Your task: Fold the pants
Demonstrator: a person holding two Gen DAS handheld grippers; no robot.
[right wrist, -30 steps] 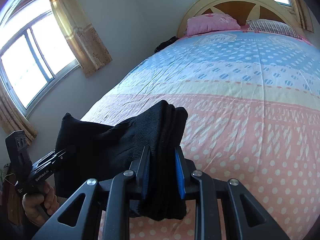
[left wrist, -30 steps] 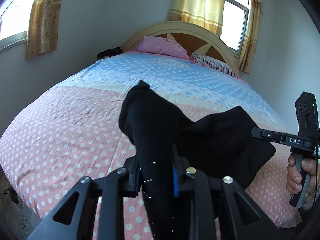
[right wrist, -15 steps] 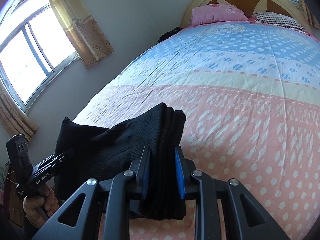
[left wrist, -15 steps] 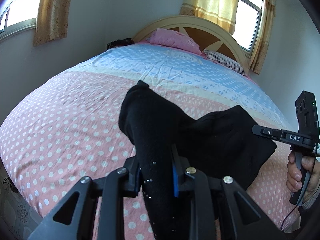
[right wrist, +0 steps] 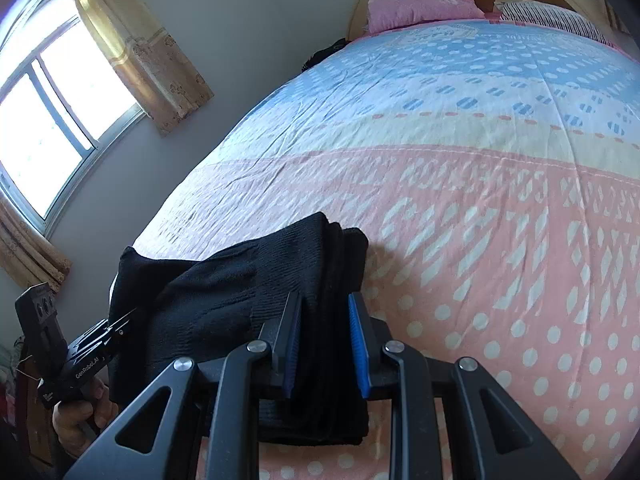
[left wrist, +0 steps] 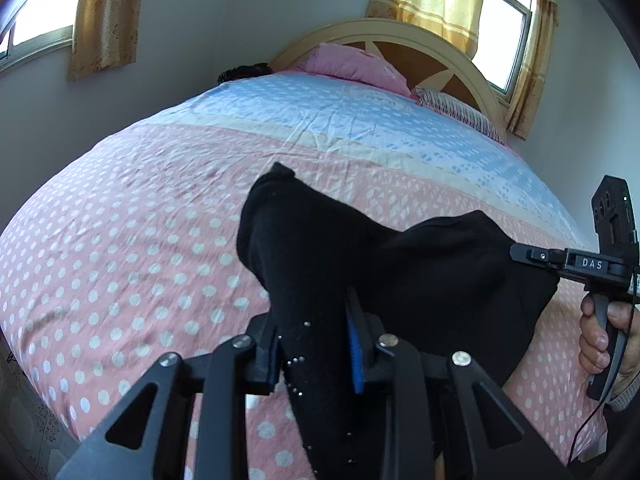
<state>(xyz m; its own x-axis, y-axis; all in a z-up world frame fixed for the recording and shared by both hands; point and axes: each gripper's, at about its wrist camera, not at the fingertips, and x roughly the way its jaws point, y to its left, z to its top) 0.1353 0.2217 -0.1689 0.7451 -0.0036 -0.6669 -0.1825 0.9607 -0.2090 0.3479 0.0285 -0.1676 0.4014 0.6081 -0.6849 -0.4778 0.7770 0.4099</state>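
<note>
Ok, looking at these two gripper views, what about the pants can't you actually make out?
- Lower part of the black pants: left wrist view, hidden behind the left gripper and cut off by the bottom edge.
- Fold count: right wrist view, bunched layers between the pads of the right gripper, black on black.
- Whether the pants touch the bedspread: underside hidden in both views.
- Dark item by the pink pillow: too small.

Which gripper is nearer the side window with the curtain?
Left. The left gripper, jaws just easing open around the black pants, sits toward the side window; the right gripper holds them farther away.
</note>
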